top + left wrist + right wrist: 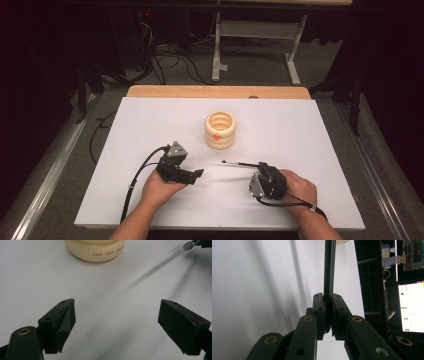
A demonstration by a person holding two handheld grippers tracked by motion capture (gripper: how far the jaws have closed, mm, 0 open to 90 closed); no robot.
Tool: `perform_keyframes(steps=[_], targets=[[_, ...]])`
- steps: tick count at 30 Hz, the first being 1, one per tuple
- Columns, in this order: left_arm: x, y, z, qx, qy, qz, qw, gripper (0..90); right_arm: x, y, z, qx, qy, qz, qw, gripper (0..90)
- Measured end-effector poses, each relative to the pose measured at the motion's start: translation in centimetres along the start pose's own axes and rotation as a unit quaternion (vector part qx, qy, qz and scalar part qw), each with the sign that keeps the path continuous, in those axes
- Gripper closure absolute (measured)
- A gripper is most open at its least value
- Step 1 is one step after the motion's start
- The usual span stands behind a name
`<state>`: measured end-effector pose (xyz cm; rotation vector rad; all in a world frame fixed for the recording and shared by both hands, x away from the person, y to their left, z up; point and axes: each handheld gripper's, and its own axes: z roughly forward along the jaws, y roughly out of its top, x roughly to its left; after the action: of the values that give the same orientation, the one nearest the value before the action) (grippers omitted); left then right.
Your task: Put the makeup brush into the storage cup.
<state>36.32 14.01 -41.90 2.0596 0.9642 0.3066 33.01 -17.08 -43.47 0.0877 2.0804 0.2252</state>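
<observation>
A cream ribbed round holder (220,131) stands upright at the middle of the white table, with red lettering near its base (95,250). My right gripper (261,166) is shut on a thin black stick (240,163) that points left, level above the table, its small grey tip (188,245) free. In the right gripper view the stick (329,267) runs straight up from between the closed jaws (329,302) toward the holder (342,241). My left gripper (197,173) hovers low over the table, left of the stick, open with nothing between its jaws (116,320).
The white sheet (150,125) lies on a wooden table whose far edge (215,91) shows behind it. Beyond the table are floor cables (165,60) and a white desk frame (255,30). A lit screen (412,307) stands off to the side.
</observation>
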Motion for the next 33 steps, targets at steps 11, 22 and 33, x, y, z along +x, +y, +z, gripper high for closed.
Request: perform_keyframes(steps=[11,22,33], targets=[[0.1,-1.2,-0.5,-0.063,-0.003,-0.019,0.9978,13.8,-0.4,-0.3,0.1,-0.006,0.020,0.052,0.9984,85.6],[0.1,-1.0,-0.9,-0.098,-0.008,-0.022,0.9949,11.8,-0.8,-0.8,0.3,-0.016,0.054,0.134,0.9894,85.6],[-0.2,-1.0,-1.1,-0.123,-0.010,-0.023,0.9920,8.6,-1.7,-1.5,0.4,-0.038,0.093,0.246,0.9640,85.7]])
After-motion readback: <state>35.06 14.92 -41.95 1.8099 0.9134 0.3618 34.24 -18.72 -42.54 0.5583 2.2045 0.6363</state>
